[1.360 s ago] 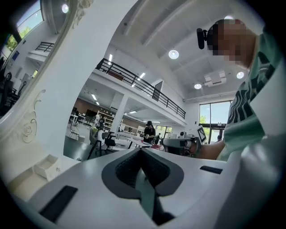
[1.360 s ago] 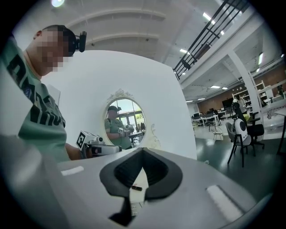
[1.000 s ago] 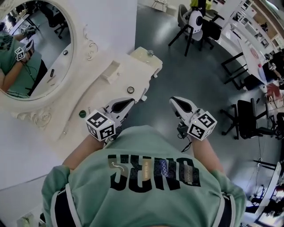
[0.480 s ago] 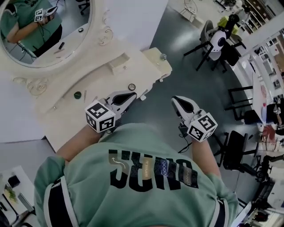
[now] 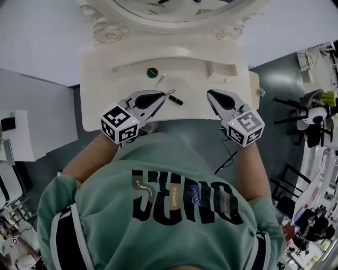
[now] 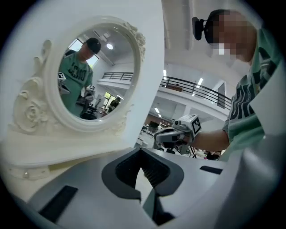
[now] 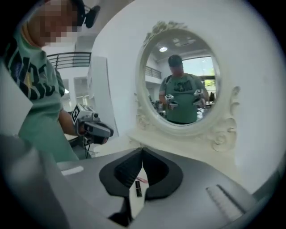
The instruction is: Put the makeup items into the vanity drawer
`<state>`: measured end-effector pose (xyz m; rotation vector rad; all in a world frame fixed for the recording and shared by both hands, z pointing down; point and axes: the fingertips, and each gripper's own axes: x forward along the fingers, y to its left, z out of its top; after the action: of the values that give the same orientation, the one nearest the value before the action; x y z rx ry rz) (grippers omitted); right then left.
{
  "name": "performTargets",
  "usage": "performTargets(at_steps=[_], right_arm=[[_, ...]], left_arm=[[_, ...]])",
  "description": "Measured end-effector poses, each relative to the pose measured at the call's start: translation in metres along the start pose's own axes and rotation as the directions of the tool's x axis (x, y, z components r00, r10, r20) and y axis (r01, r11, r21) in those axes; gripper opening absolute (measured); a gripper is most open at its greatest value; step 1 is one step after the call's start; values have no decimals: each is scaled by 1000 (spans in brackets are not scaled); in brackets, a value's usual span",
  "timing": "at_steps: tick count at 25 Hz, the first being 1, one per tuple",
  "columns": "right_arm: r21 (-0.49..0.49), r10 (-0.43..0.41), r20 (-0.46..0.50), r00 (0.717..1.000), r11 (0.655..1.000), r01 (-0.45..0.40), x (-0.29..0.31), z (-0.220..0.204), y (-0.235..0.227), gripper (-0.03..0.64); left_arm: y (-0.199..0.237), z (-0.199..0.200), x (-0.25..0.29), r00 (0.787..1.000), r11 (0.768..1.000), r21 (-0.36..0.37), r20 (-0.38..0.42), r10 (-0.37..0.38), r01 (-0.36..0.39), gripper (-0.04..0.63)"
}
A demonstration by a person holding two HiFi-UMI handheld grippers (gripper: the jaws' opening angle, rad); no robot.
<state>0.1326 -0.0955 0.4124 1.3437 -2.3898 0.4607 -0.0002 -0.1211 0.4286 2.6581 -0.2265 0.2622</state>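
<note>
A cream vanity (image 5: 105, 105) with an oval mirror (image 5: 169, 10) lies straight ahead. On its top rest a round green item (image 5: 152, 73), a thin stick (image 5: 161, 79), a pink-tipped item (image 5: 169, 92) and a black lipstick (image 5: 176, 100). My left gripper (image 5: 162, 95) hovers over the front of the top, shut and empty, its tip just left of the lipstick. My right gripper (image 5: 210, 93) is shut and empty too, a hand's width right of the lipstick. In the right gripper view the lipstick (image 7: 138, 188) shows below the right gripper (image 7: 142, 150). The left gripper (image 6: 141, 151) faces the mirror (image 6: 96, 74).
A small raised drawer box (image 5: 222, 68) sits at the back right of the vanity top, and a knob (image 5: 261, 91) sticks out at its right end. A white side table (image 5: 21, 134) stands to the left. Office chairs (image 5: 311, 118) stand on the grey floor to the right.
The person has turned to face the vanity, which has gone from the upper left to straight ahead. Both grippers, earlier over the floor and table corner, now reach over the vanity top.
</note>
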Motion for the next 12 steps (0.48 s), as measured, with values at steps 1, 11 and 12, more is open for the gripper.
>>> performTargets(at_steps=[1,11,12], right_arm=[[-56,43,-47,998,997,-46,31,0,2,14],[-506,255,-601,758,612,-607,232,-101,51,95],[-516,246,-643,725,560,-648,240,-116,54,95]], left_arm=[[18,-1,-11,999,999,-12,6,32,-32,5],[120,-35,-73,980,972,-127,1,200,-198,5],[123,-38,-74,980,971,-135,-1,201,-199,5]])
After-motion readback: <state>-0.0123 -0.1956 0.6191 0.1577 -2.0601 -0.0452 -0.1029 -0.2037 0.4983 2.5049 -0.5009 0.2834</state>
